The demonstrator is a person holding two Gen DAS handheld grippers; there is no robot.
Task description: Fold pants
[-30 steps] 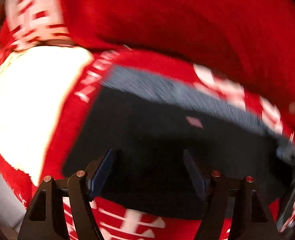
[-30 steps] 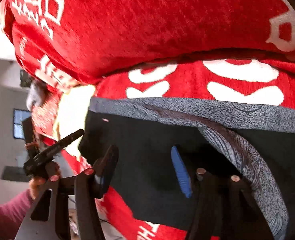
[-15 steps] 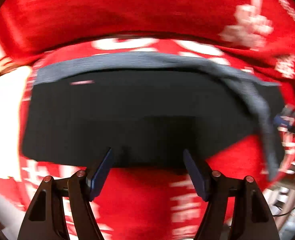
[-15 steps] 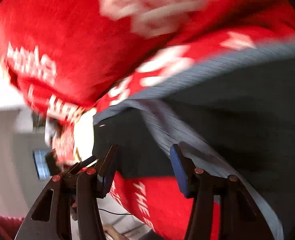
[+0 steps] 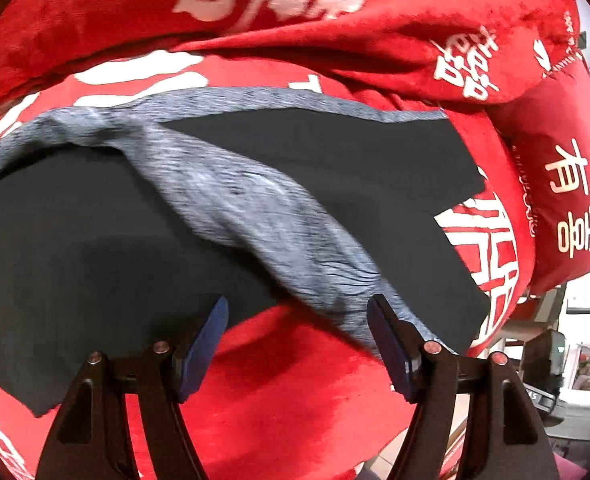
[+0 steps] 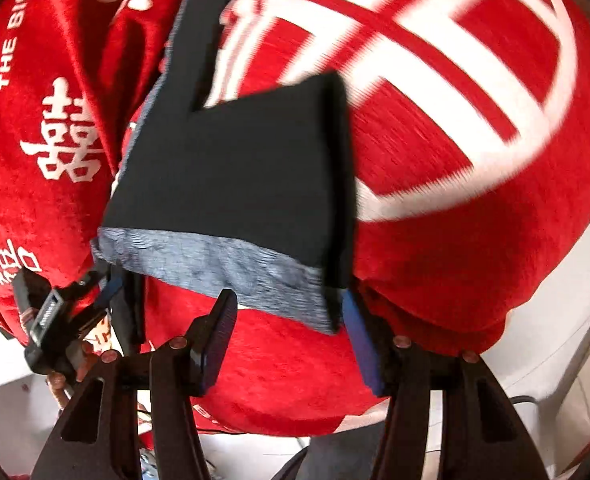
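The black pants [image 6: 231, 168] with a grey waistband [image 6: 223, 276] lie on a red blanket [image 6: 435, 240] printed with white characters. The right tool [image 6: 289, 312] hangs just above the waistband edge, its blue pads spread wide and pinching nothing. The left tool [image 5: 297, 320] is also spread, empty, over the near edge of the pants [image 5: 95, 260], where the grey band [image 5: 263, 216] runs twisted across the black cloth. A red pillow [image 5: 567, 184] sits beside them.
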